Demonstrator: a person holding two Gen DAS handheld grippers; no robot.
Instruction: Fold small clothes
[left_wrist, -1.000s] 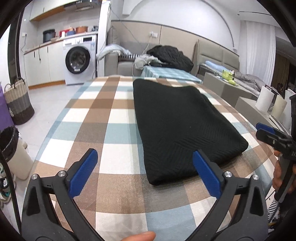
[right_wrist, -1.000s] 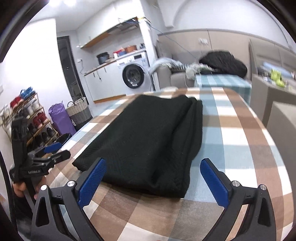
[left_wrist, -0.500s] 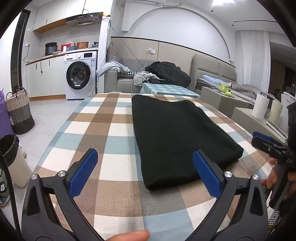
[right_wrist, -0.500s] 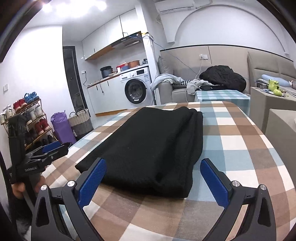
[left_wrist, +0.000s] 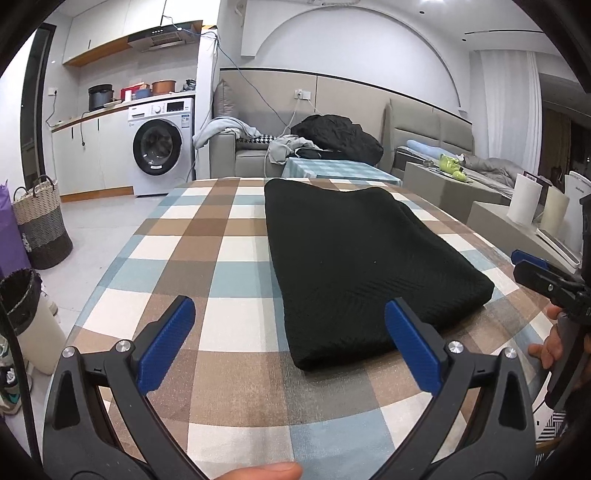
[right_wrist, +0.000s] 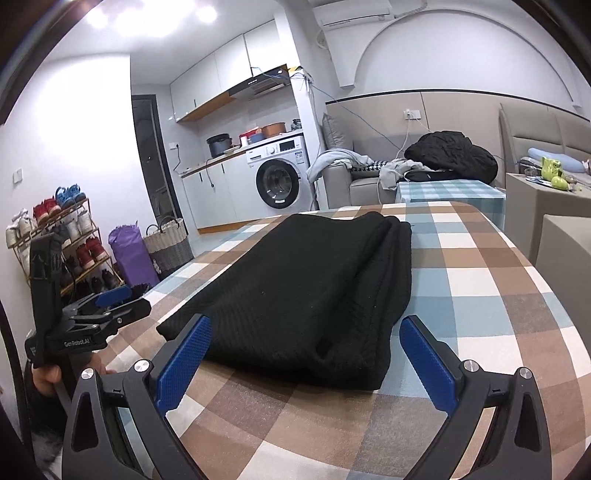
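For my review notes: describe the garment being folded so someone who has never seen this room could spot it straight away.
Find the table with the brown, blue and white checked cloth in the foreground. The black knit garment lies folded into a long flat rectangle on it, ahead of both open grippers. Unlike the crumpled black heap on the sofa behind, it is neatly folded and the only item on the table.

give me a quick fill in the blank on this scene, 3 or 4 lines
1. The folded garment on the table is ____ in colour.
2. The tablecloth has a ____ pattern.
3. The left gripper and the right gripper both have their jaws ____, with nothing held.
4. The white machine with a round door behind the table is a ____ machine.

Missing words: black; checked; open; washing
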